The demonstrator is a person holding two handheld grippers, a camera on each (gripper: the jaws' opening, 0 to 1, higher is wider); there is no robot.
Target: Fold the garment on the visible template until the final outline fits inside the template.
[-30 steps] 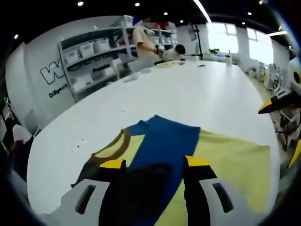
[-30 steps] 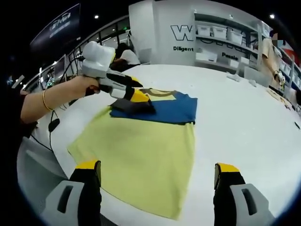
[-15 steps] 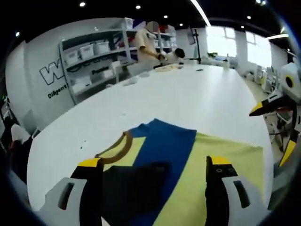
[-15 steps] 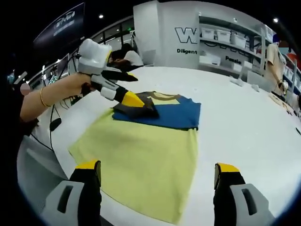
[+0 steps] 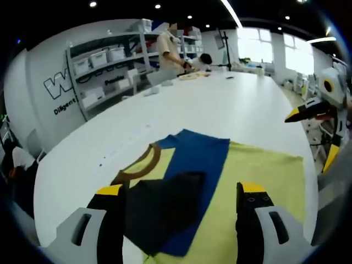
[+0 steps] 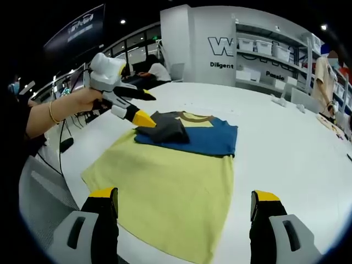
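My left gripper (image 5: 180,192) hangs just above the dark sleeve (image 5: 159,206) with its fingers (image 5: 110,193) spread wide and nothing between them. My right gripper (image 6: 184,204) is also wide open and empty, hovering over the near hem of the garment (image 6: 170,181). The garment lies flat on the white worktop (image 6: 286,148), yellow body toward me in the right gripper view, blue shoulder band (image 6: 212,140) and brown collar (image 6: 190,116) at the far end, the dark sleeve folded in over the band. I cannot make out a template outline under the cloth, so I judge the fold by the garment's own edges. As I read it, the next fold is the yellow body. To do it well I would pinch both hem corners low, one per gripper, lift evenly, and lay the hem square against the collar end without dragging the sleeve loose.
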